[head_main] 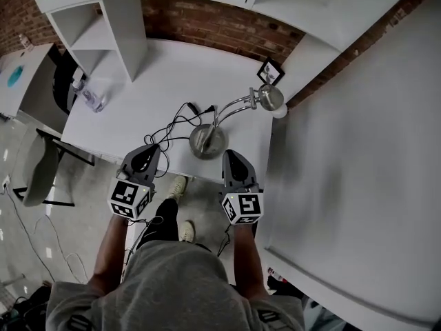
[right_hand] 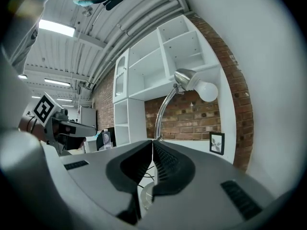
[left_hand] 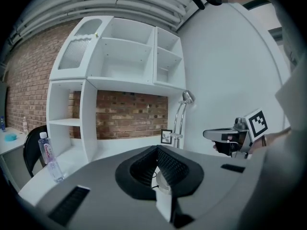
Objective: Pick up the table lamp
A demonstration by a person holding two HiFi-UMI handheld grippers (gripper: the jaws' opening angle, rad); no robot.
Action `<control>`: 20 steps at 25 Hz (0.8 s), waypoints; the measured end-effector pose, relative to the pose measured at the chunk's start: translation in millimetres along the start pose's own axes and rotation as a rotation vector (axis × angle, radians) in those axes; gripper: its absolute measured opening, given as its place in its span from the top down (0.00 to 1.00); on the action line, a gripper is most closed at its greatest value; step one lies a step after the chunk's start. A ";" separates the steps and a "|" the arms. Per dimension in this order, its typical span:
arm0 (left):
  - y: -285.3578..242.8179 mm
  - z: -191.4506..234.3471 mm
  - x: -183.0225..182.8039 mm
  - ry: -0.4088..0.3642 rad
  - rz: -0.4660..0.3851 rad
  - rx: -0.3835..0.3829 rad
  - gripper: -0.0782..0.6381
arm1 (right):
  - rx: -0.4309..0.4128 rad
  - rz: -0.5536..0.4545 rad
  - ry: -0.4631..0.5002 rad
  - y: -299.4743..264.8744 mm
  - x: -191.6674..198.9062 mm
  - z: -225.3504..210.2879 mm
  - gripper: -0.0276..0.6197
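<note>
The table lamp stands on the white desk (head_main: 165, 81) near its front edge. It has a round metal base (head_main: 207, 142), a curved chrome arm (head_main: 234, 105) and a head (head_main: 271, 97) with a white bulb (head_main: 279, 112). My left gripper (head_main: 153, 147) is shut and empty, just left of the base. My right gripper (head_main: 227, 154) is shut and empty too, at the base's front right. In the left gripper view the lamp arm (left_hand: 180, 116) rises beyond the shut gripper (left_hand: 157, 148). In the right gripper view the lamp head (right_hand: 184, 78) looms above the shut gripper (right_hand: 153, 142).
A black cable (head_main: 172, 126) runs from the lamp across the desk. A water bottle (head_main: 89, 96) stands at the left by the white shelf unit (head_main: 103, 26). A small picture frame (head_main: 270, 71) stands behind the lamp. A white panel (head_main: 358, 150) bounds the right. A chair (head_main: 41, 171) stands at the left.
</note>
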State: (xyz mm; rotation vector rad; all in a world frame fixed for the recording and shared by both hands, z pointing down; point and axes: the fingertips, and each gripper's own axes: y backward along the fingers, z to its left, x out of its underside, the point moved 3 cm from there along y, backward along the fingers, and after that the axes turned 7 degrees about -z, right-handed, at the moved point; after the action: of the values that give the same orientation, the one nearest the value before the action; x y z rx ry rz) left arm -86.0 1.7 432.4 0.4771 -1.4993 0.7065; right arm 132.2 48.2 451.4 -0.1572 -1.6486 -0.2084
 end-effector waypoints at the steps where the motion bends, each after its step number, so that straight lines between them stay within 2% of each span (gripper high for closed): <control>1: -6.5 3.5 1.6 0.001 0.004 0.005 0.88 | 0.003 -0.001 -0.001 -5.9 2.2 -2.4 0.92; 10: -39.7 29.6 25.2 0.024 0.058 0.025 0.88 | -0.014 0.014 0.009 -40.5 27.1 -9.1 0.92; 19: -52.5 35.3 43.1 0.039 0.099 0.035 0.88 | -0.038 0.001 -0.030 -55.2 43.9 -7.0 0.91; 20: -53.7 36.3 44.7 0.040 0.102 0.034 0.88 | -0.044 0.009 -0.031 -57.6 46.6 -6.9 0.89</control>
State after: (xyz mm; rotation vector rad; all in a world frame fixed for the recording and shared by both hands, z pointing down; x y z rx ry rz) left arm -78.7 -56.0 485.5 0.4125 -1.4839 0.8184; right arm 121.8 -10.4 496.0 -0.2019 -1.6746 -0.2363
